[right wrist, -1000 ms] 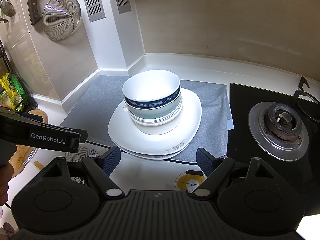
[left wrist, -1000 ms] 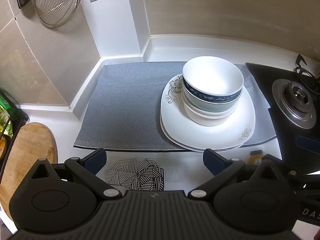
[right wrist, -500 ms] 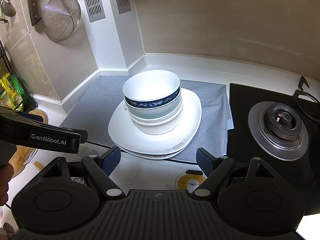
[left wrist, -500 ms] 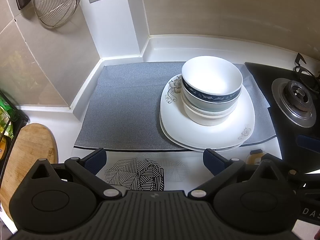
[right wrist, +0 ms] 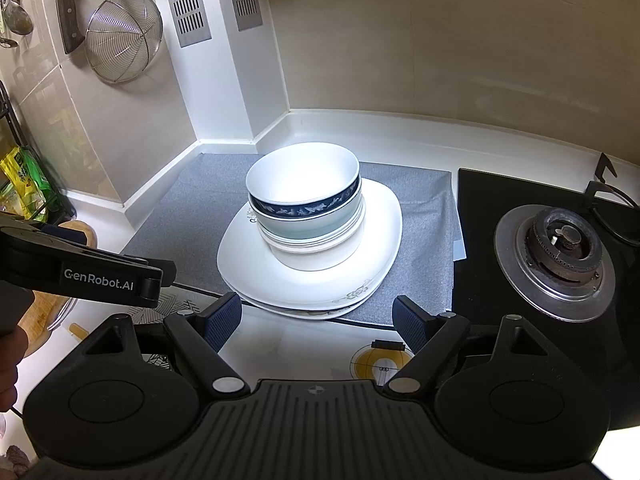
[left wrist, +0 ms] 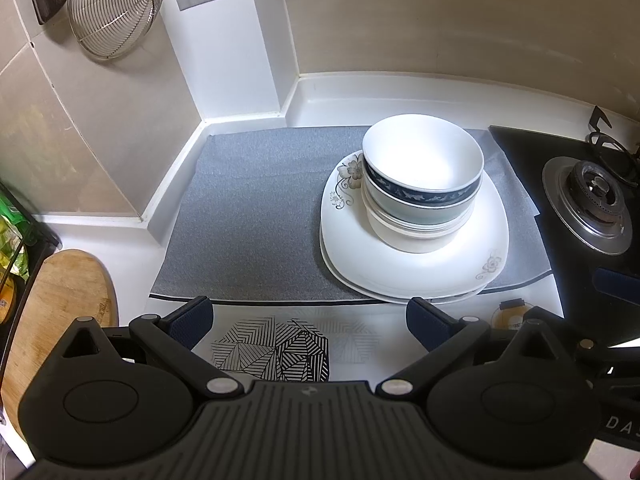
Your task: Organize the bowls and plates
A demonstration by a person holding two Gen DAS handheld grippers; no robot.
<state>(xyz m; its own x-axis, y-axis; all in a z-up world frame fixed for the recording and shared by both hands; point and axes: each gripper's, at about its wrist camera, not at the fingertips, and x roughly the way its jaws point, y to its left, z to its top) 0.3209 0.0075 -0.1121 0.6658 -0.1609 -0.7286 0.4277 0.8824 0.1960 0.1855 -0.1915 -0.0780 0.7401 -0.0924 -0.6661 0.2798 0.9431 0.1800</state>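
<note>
Grey mat (left wrist: 256,220) on the white counter is the landmark. On the mat's right half, near the stove, sits a stack of white square plates (left wrist: 416,268), at least two, with flower prints at the corners; the stack's front edge hangs slightly past the mat's front border. On top of the plates stands a nest of bowls (left wrist: 420,200): the top bowl (right wrist: 304,184) is white inside with a dark blue patterned band under the rim, inside it nothing; below it a pale green-grey bowl, then more white bowl rims, exact count cannot tell. The mat's left half is bare grey. Left gripper (left wrist: 308,320) hovers over the counter just in front of the mat, jaws spread wide, holding nothing, apart from the plates. Right gripper (right wrist: 316,320) also in front of the mat, facing the stack, jaws wide apart, nothing between them, not touching the plates. Gas burner (right wrist: 560,244) on black stovetop right of the mat. Wire strainer (left wrist: 114,8) hangs on the wall left of and behind the mat. Wooden board (left wrist: 52,304) on the counter left of the mat's front corner. Black-line patterned sticker (left wrist: 276,348) on the counter in front of the mat, under the left gripper.
</note>
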